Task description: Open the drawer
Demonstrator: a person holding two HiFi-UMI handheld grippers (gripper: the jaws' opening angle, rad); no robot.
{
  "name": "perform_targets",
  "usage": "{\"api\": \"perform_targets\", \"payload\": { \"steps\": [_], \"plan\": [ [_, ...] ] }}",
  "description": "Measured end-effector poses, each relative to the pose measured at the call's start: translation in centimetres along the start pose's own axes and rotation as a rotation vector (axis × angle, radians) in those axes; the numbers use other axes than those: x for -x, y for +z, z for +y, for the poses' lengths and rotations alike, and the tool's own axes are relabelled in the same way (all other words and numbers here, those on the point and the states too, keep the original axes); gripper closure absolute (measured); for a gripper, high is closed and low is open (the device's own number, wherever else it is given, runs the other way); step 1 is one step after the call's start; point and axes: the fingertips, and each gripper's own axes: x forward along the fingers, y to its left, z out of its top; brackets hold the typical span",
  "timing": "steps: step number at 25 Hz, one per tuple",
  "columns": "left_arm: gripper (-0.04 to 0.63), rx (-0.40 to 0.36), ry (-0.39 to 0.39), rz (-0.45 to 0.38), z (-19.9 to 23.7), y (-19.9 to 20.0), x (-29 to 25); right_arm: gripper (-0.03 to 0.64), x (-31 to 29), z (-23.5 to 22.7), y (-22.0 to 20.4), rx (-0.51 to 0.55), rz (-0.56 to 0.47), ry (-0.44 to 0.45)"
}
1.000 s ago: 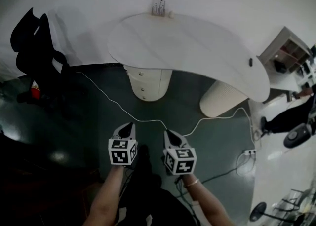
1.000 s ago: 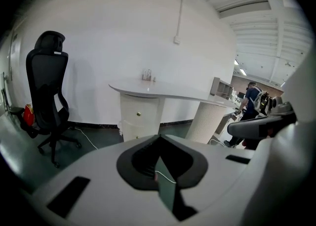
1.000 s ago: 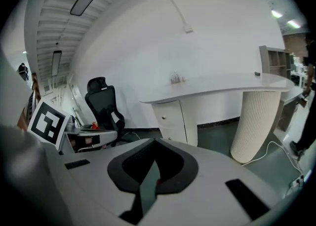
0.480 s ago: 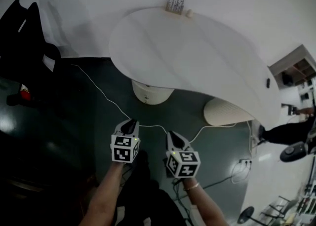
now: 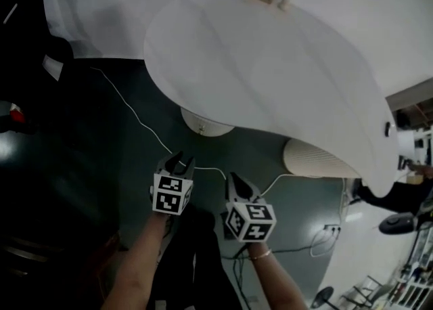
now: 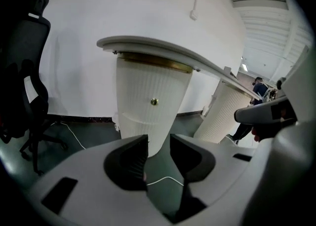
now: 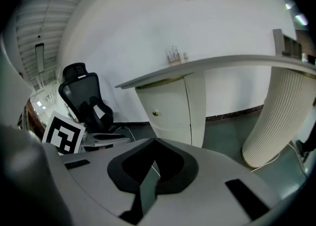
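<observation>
**Fingers spread on the left as both tools near the drawer**

Fingers (image 6: 129, 163) of the left gripper (image 6: 158, 146) are opening, with a clear gap and nothing but floor and cable between them. Those of the right gripper (image 7: 155, 146) sit pressed together, empty.

Since 1 second ago, 2 things have changed. The left jaws were shut then. The white desk (image 5: 270, 72) has also grown much larger in the head view, so both grippers have been carried toward it and lower. I read this as the approach: the left tool is being readied to take the knob, but it is still well apart from it.

Under the left end of the desk stands the rounded pedestal (image 6: 148, 116), its long axis upright. The drawer (image 6: 148, 84) is its upper section, closed, above a seam. Its curved front faces the near side, toward the grippers, so it should slide out toward the person. Its 1 small brass knob (image 6: 154, 101) points the same way and lies far of the left jaws, just above their gap.

A thin white cable (image 5: 135, 116) trails over the dark floor (image 5: 101, 166).
</observation>
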Motion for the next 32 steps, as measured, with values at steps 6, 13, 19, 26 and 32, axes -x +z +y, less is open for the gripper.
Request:
{"api": "perform_targets", "payload": {
  "steps": [6,13,19,26,32],
  "plan": [
    [0.451,0.039,0.014,0.028,0.8,-2.2,-4.9,0.614,-3.9,-1.0,-3.3,0.043,0.083,0.014],
    [0.442,0.044,0.035,0.012,1.5,-4.7,-11.1,0.614,-8.4,-2.2,-6.4,0.089,0.122,0.032],
    [0.434,0.056,0.04,0.016,3.3,-6.3,-14.6,0.614,-11.6,-3.4,-8.1,0.106,0.123,0.035],
    [0.434,0.009,0.058,0.003,3.4,-7.1,-18.3,0.614,-13.6,-5.3,-9.7,0.112,0.082,0.016],
    [0.434,-0.022,0.064,0.011,4.0,-6.6,-22.4,0.614,-15.5,-7.2,-10.1,0.11,0.057,0.007]
  ]
}}
